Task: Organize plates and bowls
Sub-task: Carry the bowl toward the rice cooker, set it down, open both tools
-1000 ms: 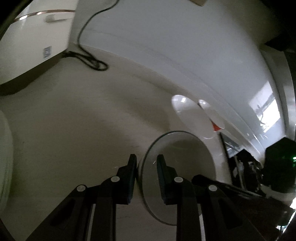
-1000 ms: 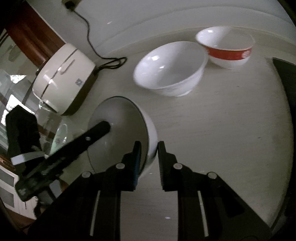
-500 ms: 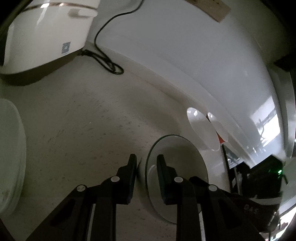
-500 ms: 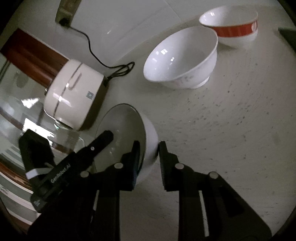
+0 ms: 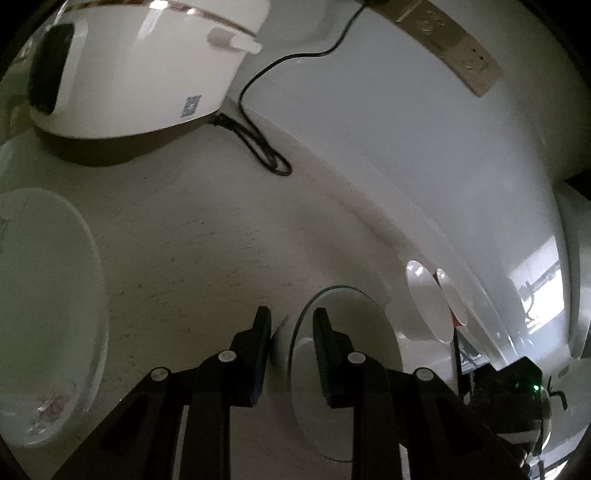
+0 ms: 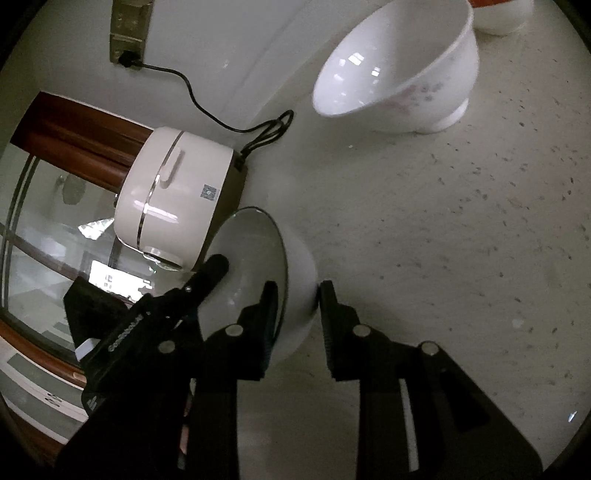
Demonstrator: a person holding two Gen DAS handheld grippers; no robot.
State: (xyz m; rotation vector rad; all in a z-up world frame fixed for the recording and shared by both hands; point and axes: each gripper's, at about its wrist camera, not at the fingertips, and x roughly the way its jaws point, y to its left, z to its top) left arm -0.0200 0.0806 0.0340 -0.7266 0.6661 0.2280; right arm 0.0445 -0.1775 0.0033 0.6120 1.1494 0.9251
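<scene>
A white bowl with a grey inside (image 6: 295,280) is held in the air, tilted on its side, by both grippers. My right gripper (image 6: 298,295) is shut on its near rim. My left gripper (image 5: 290,319) is shut on the opposite rim of the same bowl (image 5: 351,332); its arm also shows in the right wrist view (image 6: 155,325). A larger white bowl (image 6: 399,70) stands on the counter beyond, with a red-banded bowl (image 6: 498,14) behind it. Both show edge-on in the left wrist view (image 5: 424,302). A stack of white plates (image 5: 44,310) sits at the left.
A white rice cooker (image 5: 140,62) with a black cord (image 5: 266,151) stands at the back left against the wall; it also shows in the right wrist view (image 6: 173,195). The speckled counter (image 6: 461,221) stretches right. A glass-fronted wooden cabinet (image 6: 55,221) lies left.
Both grippers, holding the bowl, have moved left toward the rice cooker and the plate stack. The two standing bowls have slid toward the upper right of the right wrist view.
</scene>
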